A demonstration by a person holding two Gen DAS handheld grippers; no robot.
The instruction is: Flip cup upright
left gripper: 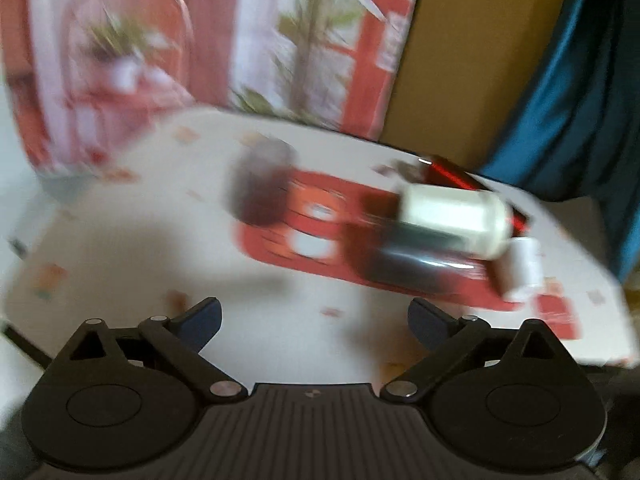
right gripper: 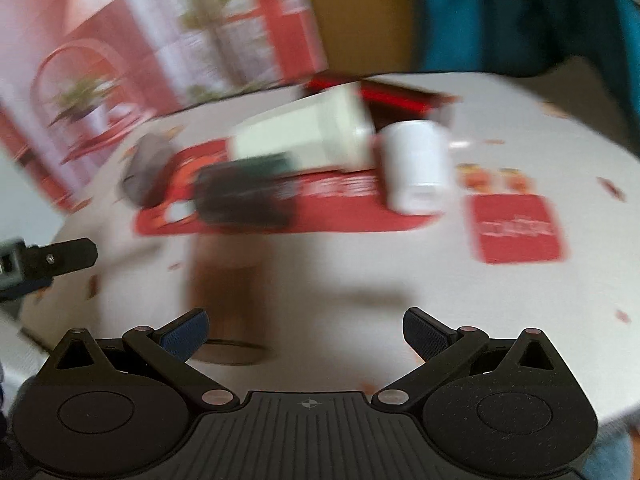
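Looks like a home dining corner: round surface [right gripper: 520,320] under a white patterned cloth, red placemat [right gripper: 340,208] in the middle, blue curtain [left gripper: 580,100] far right, printed backdrop [left gripper: 200,40] with plants behind.

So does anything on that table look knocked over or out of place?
Several containers seem to lie on their sides on the red mat: a cream jar and a dark one. A white cup beside them looks upside down. Blur hides details.

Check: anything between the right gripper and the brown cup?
Nothing visible. The brown cup stands just ahead of the open right gripper; the white cup and red mat lie beyond it.
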